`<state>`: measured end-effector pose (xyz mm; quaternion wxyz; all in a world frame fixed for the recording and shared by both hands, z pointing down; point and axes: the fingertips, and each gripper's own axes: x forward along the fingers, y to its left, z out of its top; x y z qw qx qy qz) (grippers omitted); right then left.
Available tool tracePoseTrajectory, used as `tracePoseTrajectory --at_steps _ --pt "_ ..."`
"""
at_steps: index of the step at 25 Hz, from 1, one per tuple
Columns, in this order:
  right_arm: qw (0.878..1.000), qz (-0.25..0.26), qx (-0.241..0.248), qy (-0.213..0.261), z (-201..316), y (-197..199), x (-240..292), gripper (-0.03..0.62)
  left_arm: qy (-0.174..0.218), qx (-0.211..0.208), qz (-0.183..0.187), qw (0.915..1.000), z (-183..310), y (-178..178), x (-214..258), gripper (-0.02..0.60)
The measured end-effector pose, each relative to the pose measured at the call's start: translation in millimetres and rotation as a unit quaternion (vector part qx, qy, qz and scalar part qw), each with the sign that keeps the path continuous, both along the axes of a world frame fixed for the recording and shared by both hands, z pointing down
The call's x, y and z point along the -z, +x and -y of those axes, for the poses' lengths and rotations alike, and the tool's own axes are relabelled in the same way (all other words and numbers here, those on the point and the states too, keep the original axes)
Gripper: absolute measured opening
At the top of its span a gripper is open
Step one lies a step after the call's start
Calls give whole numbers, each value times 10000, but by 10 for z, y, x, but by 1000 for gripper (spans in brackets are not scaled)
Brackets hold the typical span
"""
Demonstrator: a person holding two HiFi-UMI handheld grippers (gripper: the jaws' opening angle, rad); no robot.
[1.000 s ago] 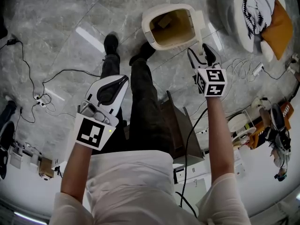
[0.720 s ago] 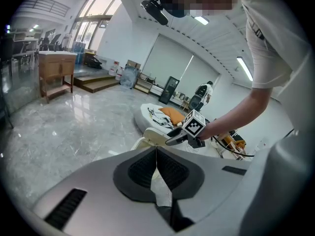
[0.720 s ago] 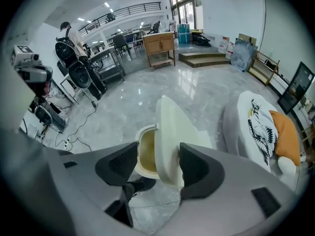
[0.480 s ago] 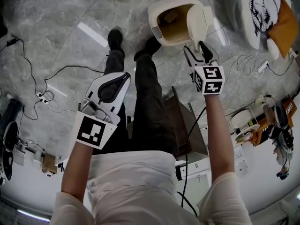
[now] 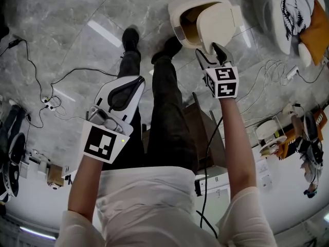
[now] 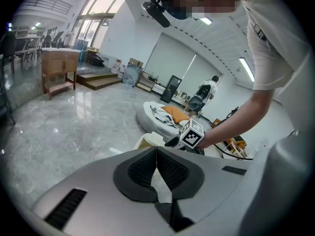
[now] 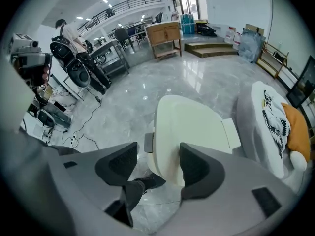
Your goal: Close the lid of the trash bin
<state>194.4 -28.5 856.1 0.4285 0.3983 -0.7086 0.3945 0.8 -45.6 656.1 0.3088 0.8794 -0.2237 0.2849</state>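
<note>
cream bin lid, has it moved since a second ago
Yes: the cream plastic lid has swung down toward the bin's rim, covering more of the opening.

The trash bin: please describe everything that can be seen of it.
The trash bin is cream, rounded, plastic-looking, and stands on the grey marble floor. Its hinged lid tilts half-way over the brown inside. The right hand-held gripper, jaws apart, is at the lid's edge; contact is unclear.
</note>
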Motion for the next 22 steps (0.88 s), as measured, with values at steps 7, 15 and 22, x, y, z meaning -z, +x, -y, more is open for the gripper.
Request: tracePoseTrajectory --at_steps 7,15,22 --pt "9997 37 78 -235 -67 -150 -227 270 -94 53 -9 9999 -18 -17 -74 18" --pt "9990 47 158 -421 -138 -271 -462 276 -86 42 -22 10000 -10 -41 -169 18" --pt "9981 132 117 -588 -171 -369 -673 295 -196 168 46 9997 23 -87 -283 18"
